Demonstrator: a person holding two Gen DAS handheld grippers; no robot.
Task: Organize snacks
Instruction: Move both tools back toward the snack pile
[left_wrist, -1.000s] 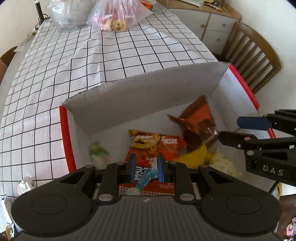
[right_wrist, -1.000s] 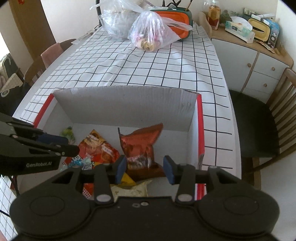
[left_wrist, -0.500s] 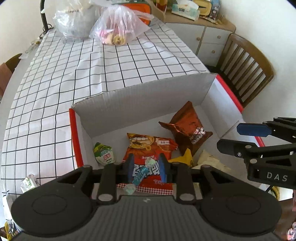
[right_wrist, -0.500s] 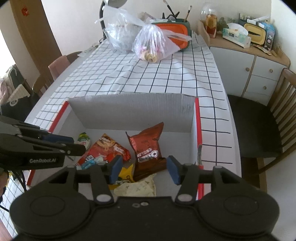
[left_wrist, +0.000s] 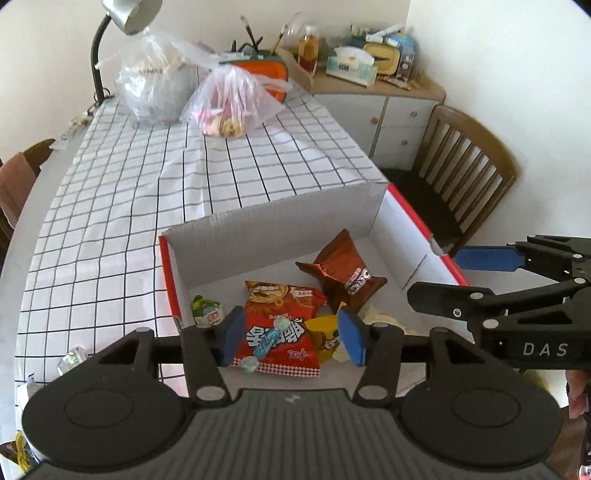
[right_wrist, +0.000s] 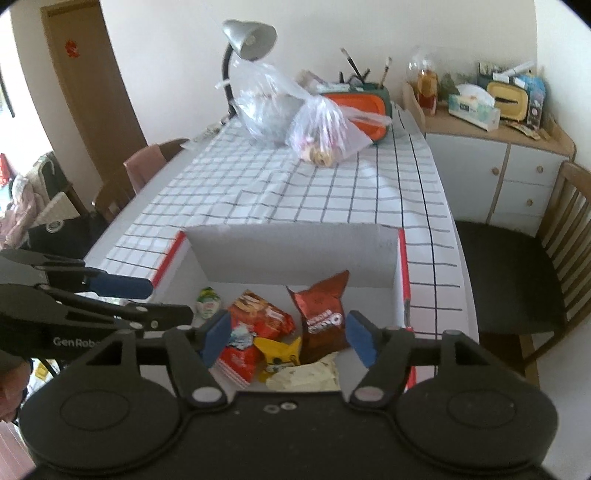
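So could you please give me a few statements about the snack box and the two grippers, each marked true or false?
1. The blue wrapped candy lies on the red snack bag. True.
2. The left gripper is clamped on the candy. False: its jaws stand open, holding nothing.
3. The brown cookie bag is inside the box. True.
4. The right gripper holds the yellow packet. False: it is open and empty.

Home dining room — checked tablecloth, wooden chair, cluttered sideboard, desk lamp.
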